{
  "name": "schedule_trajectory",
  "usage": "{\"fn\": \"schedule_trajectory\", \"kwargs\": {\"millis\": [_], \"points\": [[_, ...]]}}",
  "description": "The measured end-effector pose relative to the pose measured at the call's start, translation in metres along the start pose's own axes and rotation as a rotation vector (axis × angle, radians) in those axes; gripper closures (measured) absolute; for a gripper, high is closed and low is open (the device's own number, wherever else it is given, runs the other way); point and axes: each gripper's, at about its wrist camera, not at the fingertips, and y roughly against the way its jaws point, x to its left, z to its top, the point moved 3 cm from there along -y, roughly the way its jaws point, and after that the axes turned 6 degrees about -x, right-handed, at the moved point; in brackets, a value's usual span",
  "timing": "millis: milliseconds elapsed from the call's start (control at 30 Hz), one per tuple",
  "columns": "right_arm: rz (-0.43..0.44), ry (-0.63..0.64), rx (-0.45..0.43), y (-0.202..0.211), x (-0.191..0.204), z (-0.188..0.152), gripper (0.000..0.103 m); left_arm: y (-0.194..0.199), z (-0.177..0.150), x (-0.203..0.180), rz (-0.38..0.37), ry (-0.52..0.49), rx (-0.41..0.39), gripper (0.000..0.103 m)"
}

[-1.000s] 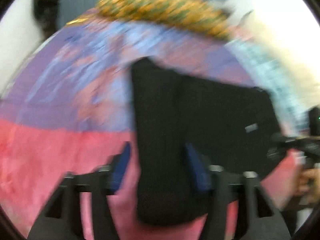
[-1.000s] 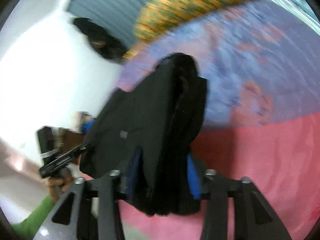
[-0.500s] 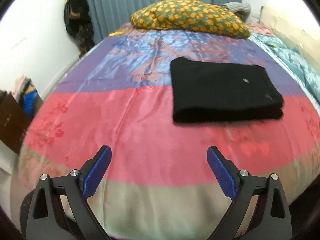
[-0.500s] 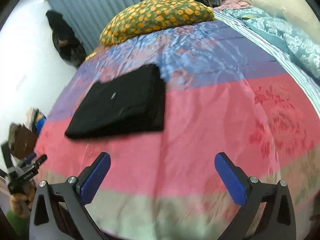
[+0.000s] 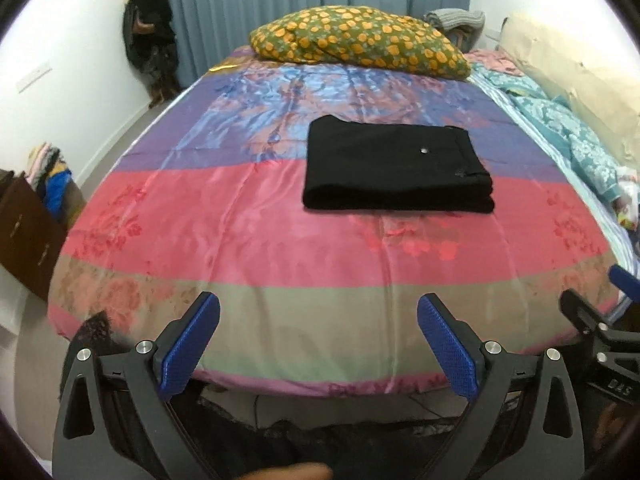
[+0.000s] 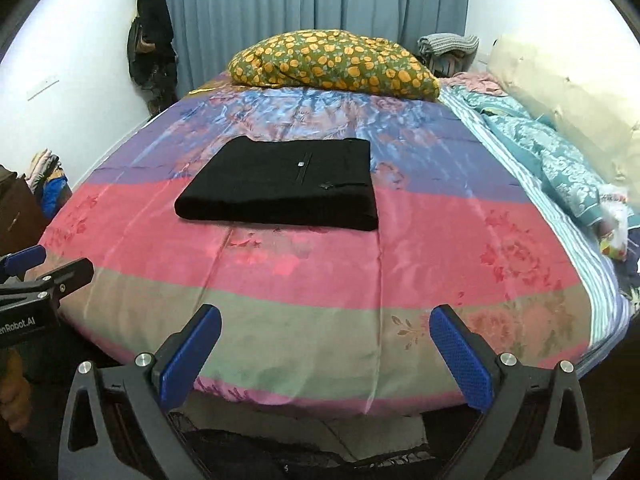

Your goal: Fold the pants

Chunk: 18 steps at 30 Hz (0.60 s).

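Pants (image 5: 396,168) folded into a flat black rectangle, mid-bed (image 5: 280,240), long axis crosswise. Well ahead of both tongs: right of centre from left tongs (image 5: 318,346), left of centre from right tongs (image 6: 326,354). Both spread wide, empty. Neither clearly nearer.

Pants (image 5: 396,168): matt black cloth; bedspread (image 5: 280,240): glossy, satin-smooth fabric; pillow (image 5: 360,40) at twelve o'clock: printed cloth; gripper pads (image 6: 188,360): textured blue plastic.
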Motion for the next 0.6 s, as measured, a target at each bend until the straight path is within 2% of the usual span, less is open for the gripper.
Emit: {"fn": "schedule_trajectory", "kwargs": {"millis": [67, 433, 600], "points": [[-0.007, -0.008, 0.001, 0.0005, 0.0005, -0.0005, 0.000, 0.0005, -0.0018, -0.0027, 0.024, -0.020, -0.008, 0.003], [-0.020, -0.024, 0.001, 0.0053, -0.0014, -0.0024, 0.000, -0.0015, -0.0083, -0.0104, 0.000, -0.021, 0.005, 0.003], [-0.017, -0.027, -0.004, 0.0064, -0.0001, -0.0016, 0.000, 0.0024, -0.0099, -0.0115, 0.018, -0.022, -0.010, 0.003]]}}
